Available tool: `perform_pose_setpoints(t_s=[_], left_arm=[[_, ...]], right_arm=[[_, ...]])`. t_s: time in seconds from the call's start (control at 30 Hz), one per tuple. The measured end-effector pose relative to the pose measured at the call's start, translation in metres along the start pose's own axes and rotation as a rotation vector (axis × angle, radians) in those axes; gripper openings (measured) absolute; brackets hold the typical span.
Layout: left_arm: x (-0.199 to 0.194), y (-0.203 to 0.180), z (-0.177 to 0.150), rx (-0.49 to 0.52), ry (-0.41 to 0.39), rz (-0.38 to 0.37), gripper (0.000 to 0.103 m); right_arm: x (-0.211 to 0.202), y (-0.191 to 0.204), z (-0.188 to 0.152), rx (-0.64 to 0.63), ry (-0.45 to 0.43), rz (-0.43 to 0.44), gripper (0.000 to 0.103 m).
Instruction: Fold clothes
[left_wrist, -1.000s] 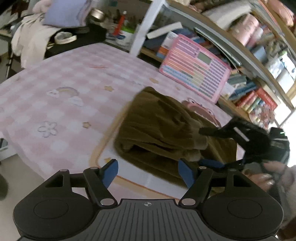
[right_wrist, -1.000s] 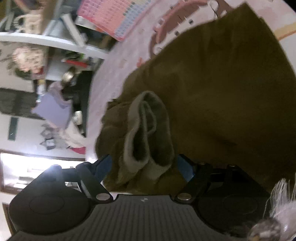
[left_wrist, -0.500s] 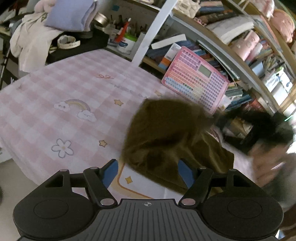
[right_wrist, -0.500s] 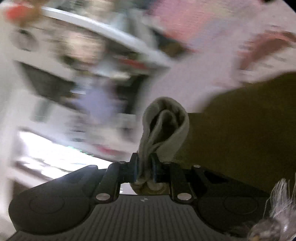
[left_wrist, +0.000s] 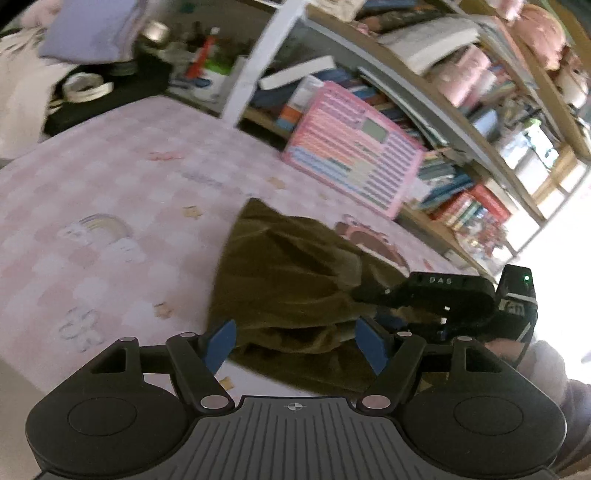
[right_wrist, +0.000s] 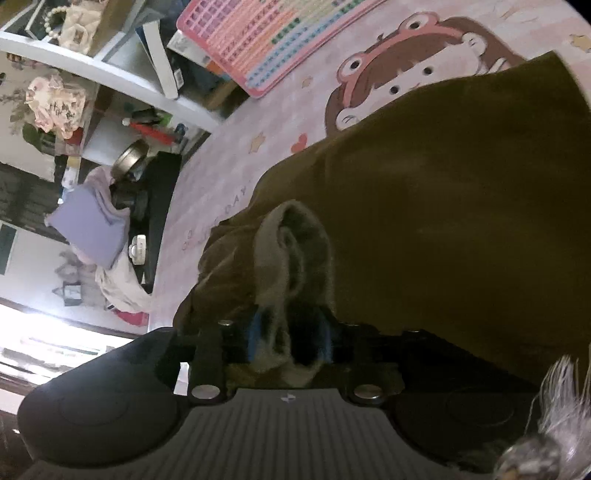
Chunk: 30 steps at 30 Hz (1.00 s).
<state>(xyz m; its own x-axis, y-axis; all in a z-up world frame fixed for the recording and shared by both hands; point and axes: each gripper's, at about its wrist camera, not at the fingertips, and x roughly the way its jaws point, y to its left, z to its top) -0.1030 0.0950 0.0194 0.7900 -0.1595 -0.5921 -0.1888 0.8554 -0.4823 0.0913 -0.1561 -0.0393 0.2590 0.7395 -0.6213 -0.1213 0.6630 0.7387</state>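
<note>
An olive-brown garment lies bunched on a pink checked tablecloth. My left gripper is open and empty, hovering just before the garment's near edge. My right gripper has its jaws partly parted around a pale ribbed cuff of the same garment, low over the cloth. The right gripper also shows in the left wrist view, at the garment's right side.
A pink keypad toy board leans against bookshelves behind the table. Piled clothes and a purple cushion sit at the far left. A cartoon girl print lies on the cloth beside the garment.
The right gripper closed on the cuff, lifted it and swung it, then came back down and its jaws have parted somewhat. The garment has settled again. The left gripper stayed open.
</note>
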Motion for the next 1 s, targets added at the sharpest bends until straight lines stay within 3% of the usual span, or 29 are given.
perform_pose_setpoints(t_s=[0.13,0.3,0.53,0.63,0.77,1.0], left_arm=[[0.013,-0.012,0.002,0.06,0.027,-0.025,0.074],[0.03,-0.025,-0.003,0.178,0.077,-0.009,0.074],[0.057,-0.041,-0.015,0.292,0.142,0.107,0.074],[0.061,-0.044,-0.016,0.294,0.138,0.082,0.074],[0.065,-0.047,-0.017,0.302,0.139,0.093,0.074],[0.069,-0.056,-0.021,0.276,0.139,0.201,0.075]], right_arm=[[-0.03,0.001,-0.011,-0.076,-0.02,-0.041,0.04],[-0.068,0.01,-0.044,-0.311,-0.102,-0.206,0.049],[-0.093,0.007,-0.081,-0.434,-0.183,-0.426,0.069],[-0.096,0.003,-0.081,-0.423,-0.178,-0.452,0.076],[-0.1,-0.003,-0.082,-0.408,-0.171,-0.485,0.077],[-0.101,-0.01,-0.075,-0.438,-0.136,-0.491,0.078]])
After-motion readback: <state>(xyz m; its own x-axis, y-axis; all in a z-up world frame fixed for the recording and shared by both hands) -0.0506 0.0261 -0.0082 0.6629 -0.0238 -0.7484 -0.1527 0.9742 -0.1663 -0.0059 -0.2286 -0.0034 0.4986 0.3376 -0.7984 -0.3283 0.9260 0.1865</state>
